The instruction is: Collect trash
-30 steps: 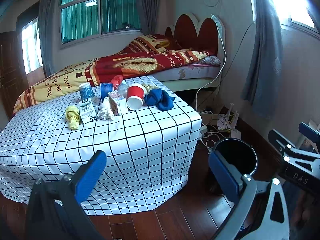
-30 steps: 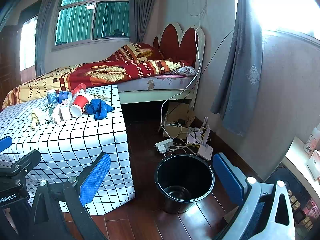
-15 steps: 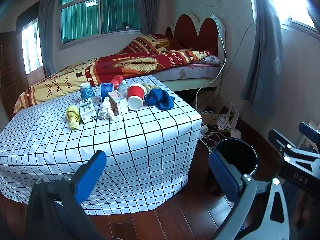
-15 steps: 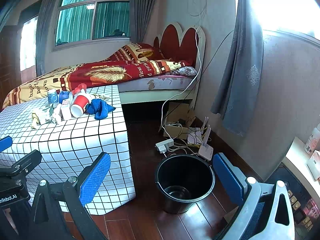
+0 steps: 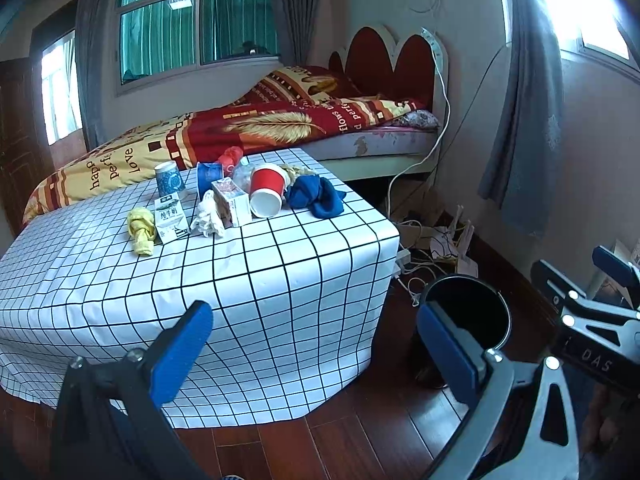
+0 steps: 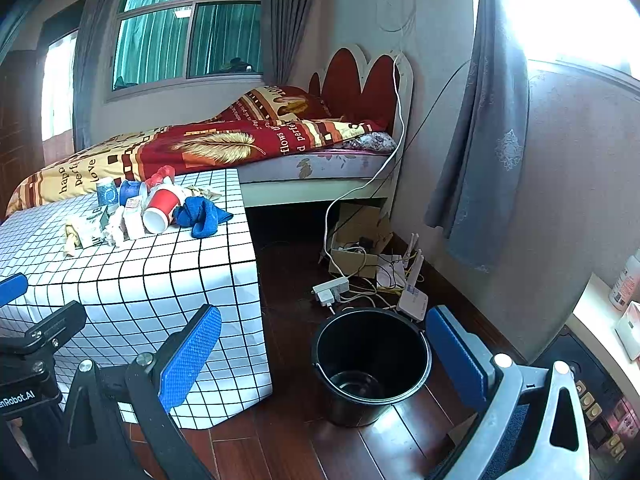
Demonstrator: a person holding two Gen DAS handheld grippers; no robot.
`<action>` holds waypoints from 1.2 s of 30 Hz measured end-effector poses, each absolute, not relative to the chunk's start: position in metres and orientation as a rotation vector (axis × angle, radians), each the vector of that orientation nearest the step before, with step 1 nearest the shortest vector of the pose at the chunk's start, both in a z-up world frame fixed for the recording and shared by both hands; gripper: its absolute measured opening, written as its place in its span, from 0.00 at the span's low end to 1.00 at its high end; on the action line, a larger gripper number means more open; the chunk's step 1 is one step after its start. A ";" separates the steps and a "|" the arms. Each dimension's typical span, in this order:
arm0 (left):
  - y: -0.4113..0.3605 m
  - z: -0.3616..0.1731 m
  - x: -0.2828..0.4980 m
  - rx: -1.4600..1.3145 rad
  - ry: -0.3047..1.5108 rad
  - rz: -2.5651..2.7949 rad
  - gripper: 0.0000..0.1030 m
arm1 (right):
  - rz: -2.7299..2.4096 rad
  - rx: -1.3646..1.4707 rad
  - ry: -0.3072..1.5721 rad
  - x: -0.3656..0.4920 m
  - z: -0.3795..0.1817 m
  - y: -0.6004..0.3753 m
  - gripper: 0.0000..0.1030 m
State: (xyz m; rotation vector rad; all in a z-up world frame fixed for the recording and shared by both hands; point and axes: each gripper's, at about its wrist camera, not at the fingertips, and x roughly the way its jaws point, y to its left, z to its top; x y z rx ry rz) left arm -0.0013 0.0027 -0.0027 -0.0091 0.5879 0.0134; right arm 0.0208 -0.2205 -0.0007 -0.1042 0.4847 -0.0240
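We see the black bucket on the wood floor, just right of the checked table. Right gripper hangs with jaws wide apart, holding nothing. On the table's far end: red cup on its side, blue cloth beside it, cartons left.

bedspread: "love", "perfect" | right gripper: "DAS" | milk carton: "纯牛奶"

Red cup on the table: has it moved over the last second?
No. The red cup lies on its side beside the blue cloth, same grid squares as before.
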 end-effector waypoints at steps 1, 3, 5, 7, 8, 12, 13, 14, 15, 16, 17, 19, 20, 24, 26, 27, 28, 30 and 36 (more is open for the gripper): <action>0.003 -0.003 -0.001 -0.013 0.588 0.012 1.00 | -0.021 -0.105 0.486 0.020 -0.001 -0.220 1.00; 0.004 -0.003 -0.001 -0.019 0.586 0.011 1.00 | -0.001 -0.103 0.493 0.021 -0.002 -0.219 1.00; 0.006 -0.004 0.002 -0.023 0.593 0.003 1.00 | 0.020 -0.098 0.500 0.023 -0.003 -0.218 1.00; 0.008 -0.005 0.004 -0.019 0.597 0.007 1.00 | 0.056 -0.094 0.513 0.029 -0.003 -0.217 1.00; 0.010 -0.006 0.006 -0.020 0.602 0.008 1.00 | 0.087 -0.093 0.520 0.032 -0.004 -0.214 1.00; 0.030 -0.009 0.014 -0.062 0.614 0.027 1.00 | 0.166 -0.128 0.533 0.043 -0.007 -0.201 1.00; 0.035 -0.010 0.017 -0.061 0.618 0.046 1.00 | 0.182 -0.141 0.537 0.047 -0.009 -0.197 1.00; 0.041 -0.011 0.020 -0.062 0.627 0.058 1.00 | 0.193 -0.150 0.537 0.051 -0.010 -0.192 1.00; 0.049 -0.013 0.024 -0.070 0.638 0.059 1.00 | 0.208 -0.159 0.539 0.056 -0.011 -0.187 1.00; 0.056 -0.014 0.027 -0.084 0.641 0.056 1.00 | 0.222 -0.162 0.542 0.061 -0.012 -0.184 1.00; 0.063 -0.015 0.031 -0.101 0.641 0.057 1.00 | 0.241 -0.163 0.550 0.067 -0.014 -0.180 1.00; 0.079 -0.019 0.039 -0.124 0.647 0.072 1.00 | 0.263 -0.183 0.569 0.084 -0.019 -0.169 1.00; 0.087 -0.022 0.046 -0.128 0.657 0.087 1.00 | 0.259 -0.201 0.573 0.093 -0.021 -0.164 1.00; 0.109 -0.031 0.069 -0.160 0.672 0.112 0.88 | 0.351 -0.195 0.625 0.129 -0.029 -0.147 1.00; 0.118 -0.035 0.084 -0.170 0.680 0.120 0.81 | 0.365 -0.198 0.644 0.151 -0.032 -0.134 1.00; 0.121 -0.037 0.093 -0.179 0.681 0.120 0.79 | 0.379 -0.197 0.644 0.160 -0.032 -0.127 1.00; 0.124 -0.039 0.102 -0.185 0.677 0.126 0.79 | 0.390 -0.195 0.637 0.172 -0.032 -0.121 0.98; 0.129 -0.042 0.122 -0.189 0.679 0.127 0.73 | 0.399 -0.205 0.646 0.194 -0.035 -0.109 0.90; 0.147 -0.055 0.176 -0.221 0.703 0.117 0.59 | 0.427 -0.180 0.713 0.255 -0.051 -0.089 0.77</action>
